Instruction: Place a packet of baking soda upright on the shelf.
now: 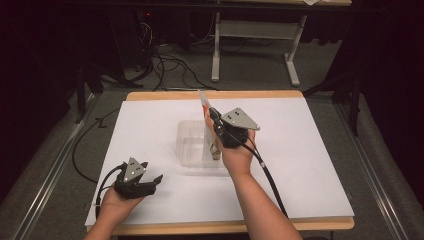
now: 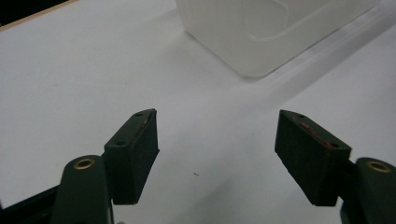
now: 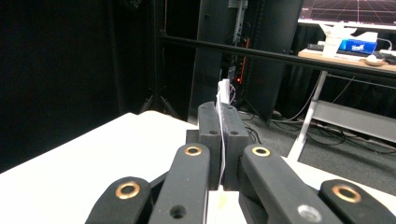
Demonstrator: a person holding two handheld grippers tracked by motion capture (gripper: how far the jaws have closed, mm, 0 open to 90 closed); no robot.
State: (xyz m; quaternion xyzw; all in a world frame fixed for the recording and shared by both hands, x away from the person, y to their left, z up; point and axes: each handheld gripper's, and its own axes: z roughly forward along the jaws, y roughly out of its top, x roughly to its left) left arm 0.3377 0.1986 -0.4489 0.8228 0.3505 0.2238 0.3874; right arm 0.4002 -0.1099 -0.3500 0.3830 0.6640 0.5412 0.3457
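A clear plastic container [image 1: 182,146] stands in the middle of the white board. Above its right side my right gripper [image 1: 212,116] is tilted up and shut on a thin, flat, see-through packet [image 1: 204,101]. The packet's orange-tinted top pokes out past the jaws, and its lower end hangs down into the container. In the right gripper view the packet's thin edge [image 3: 223,91] sits pinched between the closed jaws of the right gripper [image 3: 221,116]. My left gripper [image 1: 152,181] rests on the board at the near left. Nothing lies between the open jaws of the left gripper [image 2: 217,135], which face the container's corner [image 2: 261,32].
The white board [image 1: 310,165] covers a wooden table [image 1: 165,95]. The right gripper's black cable [image 1: 270,180] trails toward the near edge. Beyond the table are a white-legged desk [image 1: 216,50], floor cables [image 1: 170,65] and dark stands at both sides.
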